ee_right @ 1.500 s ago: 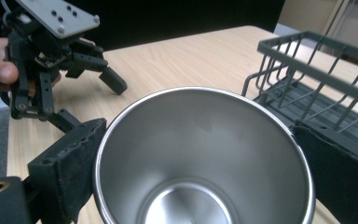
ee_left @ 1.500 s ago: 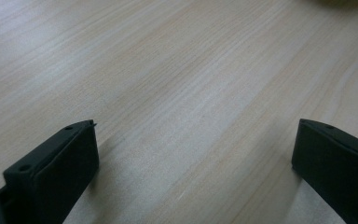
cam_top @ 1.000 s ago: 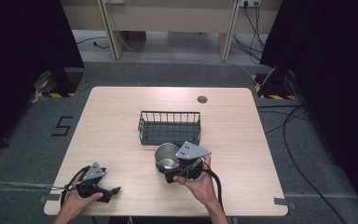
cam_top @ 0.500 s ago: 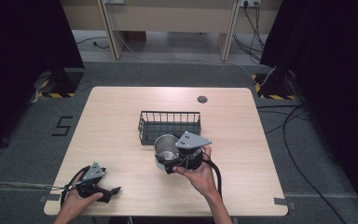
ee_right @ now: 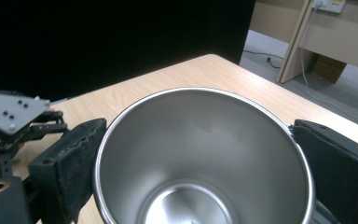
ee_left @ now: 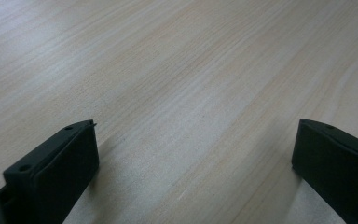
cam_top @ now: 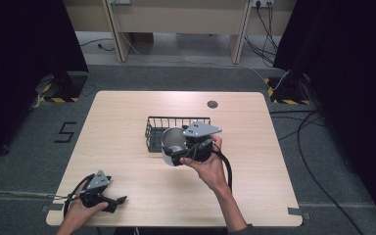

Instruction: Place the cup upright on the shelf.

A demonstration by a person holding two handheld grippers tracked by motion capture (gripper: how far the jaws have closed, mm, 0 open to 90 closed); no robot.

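Near the middle of the table (cam_top: 127,147), just in front of the black wire basket (cam_top: 176,120), I am holding a steel cup (cam_top: 172,145) in my right gripper (cam_top: 178,155), both pads pressing on its outer wall at opposite sides of the rim. From the right gripper view the cup (ee_right: 200,154) is looking empty and shiny inside, mouth facing the camera, so I am carrying it tilted, not upright. My left gripper (cam_top: 108,201) is resting at the near left corner of the table, jaws spread wide with bare wood between them (ee_left: 191,140), holding nothing.

Risks as I am judging them:
- Slipping: smooth round metal, pads gripping only near the rim, wall tapering toward the base. Any jerk or loosening and the cup is sliding out and dropping on the table.
- Clipping the basket: the cup is sitting right at the basket's near wall. If it is going in there and I am not clearing the wire edge, the base is catching the wire and either shoving the basket toward the far side or twisting the cup in the pads.
- Rolling: a tilted release is leaving it tipping over inside or rolling off.
- Left gripper is well apart, so no collision there.
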